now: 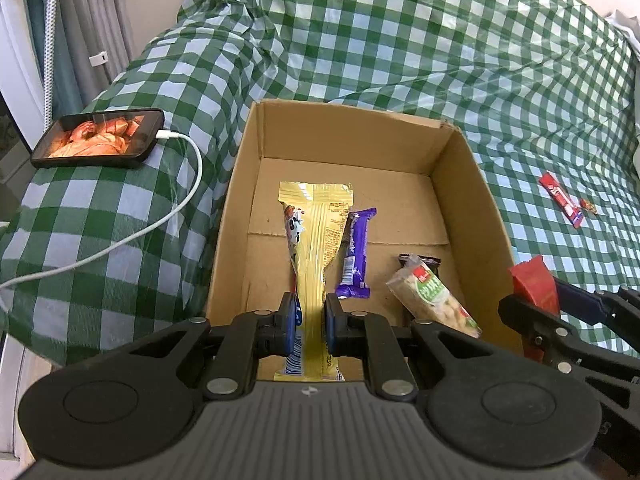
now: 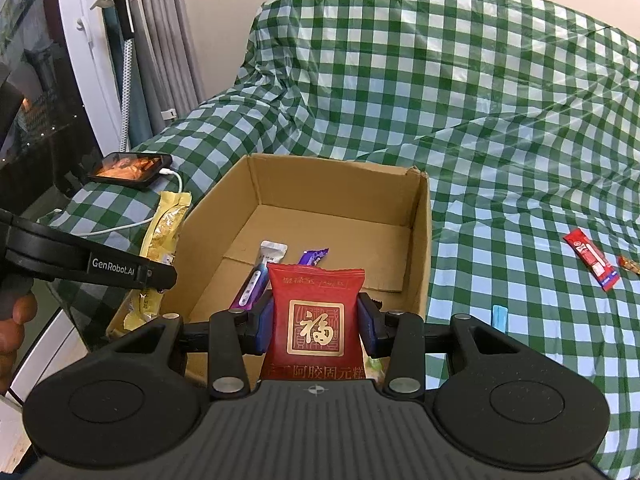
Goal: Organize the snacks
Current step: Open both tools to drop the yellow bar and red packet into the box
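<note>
My left gripper [image 1: 311,312] is shut on a long yellow snack packet [image 1: 316,240], which hangs over the near side of an open cardboard box [image 1: 352,128]. On the box floor lie a purple bar [image 1: 356,256] and a nut bar with a green label [image 1: 432,300], the latter resting on a dark packet [image 1: 420,260]. My right gripper [image 2: 316,320] is shut on a red square packet [image 2: 316,312] at the box's [image 2: 336,184] near edge. In the right wrist view the left gripper's fingers [image 2: 156,276] and the yellow packet [image 2: 164,224] show at the left.
The box stands on a green checked cloth [image 1: 400,40]. A red stick packet [image 2: 592,260], a small candy [image 2: 630,264] and a light blue piece [image 2: 500,318] lie on it to the right. A phone [image 1: 100,138] on a white cable [image 1: 192,200] lies to the left.
</note>
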The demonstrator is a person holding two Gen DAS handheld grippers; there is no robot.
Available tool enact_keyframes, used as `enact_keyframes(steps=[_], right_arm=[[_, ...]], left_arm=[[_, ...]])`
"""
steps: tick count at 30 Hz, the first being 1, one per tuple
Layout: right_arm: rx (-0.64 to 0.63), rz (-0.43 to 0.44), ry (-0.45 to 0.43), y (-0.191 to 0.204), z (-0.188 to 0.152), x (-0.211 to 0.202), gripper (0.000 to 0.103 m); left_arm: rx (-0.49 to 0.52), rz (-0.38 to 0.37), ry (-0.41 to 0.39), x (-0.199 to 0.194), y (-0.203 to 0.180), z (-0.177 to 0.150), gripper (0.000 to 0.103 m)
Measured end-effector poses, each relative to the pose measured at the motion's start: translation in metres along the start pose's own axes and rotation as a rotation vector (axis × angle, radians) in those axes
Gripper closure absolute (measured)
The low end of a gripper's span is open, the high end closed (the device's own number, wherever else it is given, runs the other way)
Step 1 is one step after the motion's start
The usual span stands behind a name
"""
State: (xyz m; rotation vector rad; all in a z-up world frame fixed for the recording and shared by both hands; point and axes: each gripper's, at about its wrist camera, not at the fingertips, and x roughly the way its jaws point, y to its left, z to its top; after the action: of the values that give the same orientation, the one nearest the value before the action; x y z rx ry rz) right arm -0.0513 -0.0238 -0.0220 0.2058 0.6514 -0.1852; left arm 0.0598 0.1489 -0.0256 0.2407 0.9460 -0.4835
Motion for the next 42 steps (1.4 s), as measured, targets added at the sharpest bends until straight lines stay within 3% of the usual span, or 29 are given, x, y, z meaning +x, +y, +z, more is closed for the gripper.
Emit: enact_keyframes(steps=[25,32,33,35,36,38,40,42], right_arm=[[0.03,-0.003,0.071,-0.021,0.019,0.089,0.059],[0.037,-0.003,0.08,-0.026,0.022,0.103,0.059],[0.04,-0.001,0.08,-0.027,0.023,0.105,0.059],[0.05,0.009,0.075,-0.029,0.026,0.108,0.056],[0.059,0.008,0.063,-0.031,0.027,0.108,0.054],[0.091,-0.024,0.022,-0.033,0.029,0.103,0.013],[0.118,-0.039,-0.025,-0.035,0.029,0.094,0.009],[0.112,-0.013,-0.004,-0.036,0.026,0.089,0.008]], left_arm=[[0.041,0.037,0.117,0.079,-0.001,0.024,0.087],[0.053,0.062,0.118,0.089,-0.002,0.029,0.086],[0.057,0.069,0.114,0.089,-0.002,0.029,0.079],[0.053,0.079,0.103,0.088,-0.001,0.031,0.039],[0.044,0.079,0.089,0.086,0.001,0.032,0.007],[0.031,0.062,0.031,0.074,0.004,0.032,0.0],[0.053,0.082,-0.008,0.064,0.003,0.028,0.0],[0.09,0.086,-0.015,0.058,0.0,0.02,0.0]])
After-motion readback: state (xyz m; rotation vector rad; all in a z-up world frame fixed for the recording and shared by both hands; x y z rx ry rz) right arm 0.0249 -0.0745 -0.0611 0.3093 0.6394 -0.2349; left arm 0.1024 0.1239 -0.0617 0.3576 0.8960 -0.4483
